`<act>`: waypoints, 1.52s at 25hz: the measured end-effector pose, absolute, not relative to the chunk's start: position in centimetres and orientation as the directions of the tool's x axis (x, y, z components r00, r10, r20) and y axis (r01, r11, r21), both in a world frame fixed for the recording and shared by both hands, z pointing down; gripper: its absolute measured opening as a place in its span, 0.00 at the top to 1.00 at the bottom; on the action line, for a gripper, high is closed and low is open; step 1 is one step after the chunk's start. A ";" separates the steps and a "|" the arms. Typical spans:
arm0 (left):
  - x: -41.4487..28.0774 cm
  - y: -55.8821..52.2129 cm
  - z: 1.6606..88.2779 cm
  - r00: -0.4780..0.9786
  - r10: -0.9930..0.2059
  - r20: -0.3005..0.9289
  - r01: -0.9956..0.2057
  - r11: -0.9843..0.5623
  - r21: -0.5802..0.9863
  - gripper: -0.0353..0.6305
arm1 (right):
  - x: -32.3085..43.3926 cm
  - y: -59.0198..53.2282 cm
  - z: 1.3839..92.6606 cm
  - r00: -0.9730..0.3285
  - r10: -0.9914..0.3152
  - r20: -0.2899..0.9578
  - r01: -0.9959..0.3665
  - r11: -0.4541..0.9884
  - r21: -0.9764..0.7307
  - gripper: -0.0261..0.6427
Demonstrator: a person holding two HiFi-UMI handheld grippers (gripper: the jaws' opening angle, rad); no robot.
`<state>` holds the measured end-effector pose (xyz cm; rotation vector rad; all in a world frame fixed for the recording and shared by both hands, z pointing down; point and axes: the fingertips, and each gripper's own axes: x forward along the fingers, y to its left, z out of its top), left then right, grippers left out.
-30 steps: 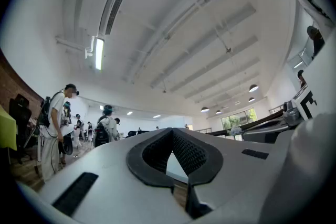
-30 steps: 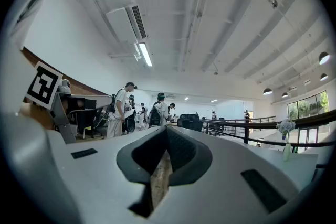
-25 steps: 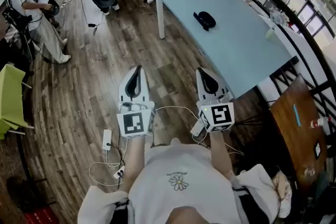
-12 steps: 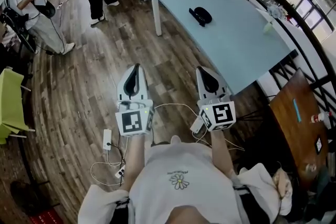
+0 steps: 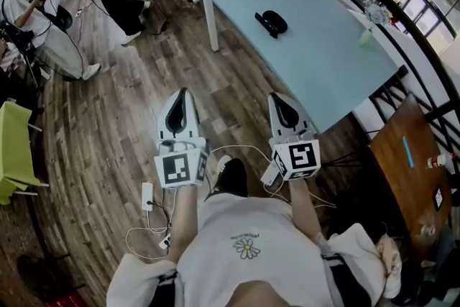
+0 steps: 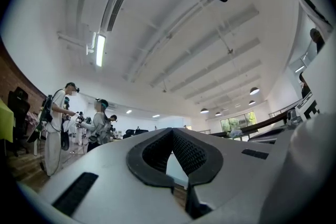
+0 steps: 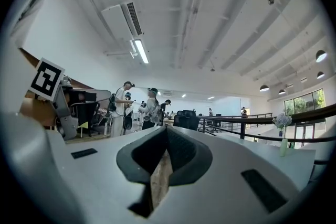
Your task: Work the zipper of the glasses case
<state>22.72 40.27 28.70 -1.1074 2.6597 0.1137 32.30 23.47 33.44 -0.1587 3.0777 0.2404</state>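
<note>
Looking steeply down from the head view. Since a second ago a dark shoe (image 5: 231, 176) has stepped into the lower centre, and the pale blue worktop (image 5: 316, 61) has slid slightly left. The person seems to be walking toward it, so the zipper work has likely not begun.

At left of centre the left tongs (image 5: 180, 93) are clenched on nothing. Just right of centre the right tongs (image 5: 277, 98) are likewise closed and empty. Both are smooth grey wedges with ribbed black pads, held over a wood-plank floor (image 5: 108, 133).

The glasses case (image 5: 272, 22), dark and rounded, lies on the smooth worktop in the upper centre-right, well apart from both tongs.
</note>
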 end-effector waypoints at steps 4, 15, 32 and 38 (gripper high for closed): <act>20.7 39.1 28.3 -0.667 -0.685 -0.293 -0.713 0.701 -0.015 0.93 | 30.9 22.3 33.3 -0.992 -0.102 -0.071 -0.113 0.980 0.162 0.95; 10.1 30.8 27.9 -0.617 -0.724 -0.308 -0.759 0.651 -0.008 0.93 | 21.5 15.1 33.8 -0.988 -0.147 -0.045 -0.152 0.974 0.166 0.95; -16.4 15.3 27.7 -0.546 -0.795 -0.264 -0.819 0.573 -0.032 0.93 | -3.5 0.3 33.3 -0.972 -0.236 0.006 -0.233 0.963 0.135 0.95; -20.5 11.9 29.1 -0.556 -0.803 -0.216 -0.822 0.569 0.001 0.93 | -7.9 -4.3 33.5 -0.963 -0.267 0.043 -0.260 0.958 0.124 0.95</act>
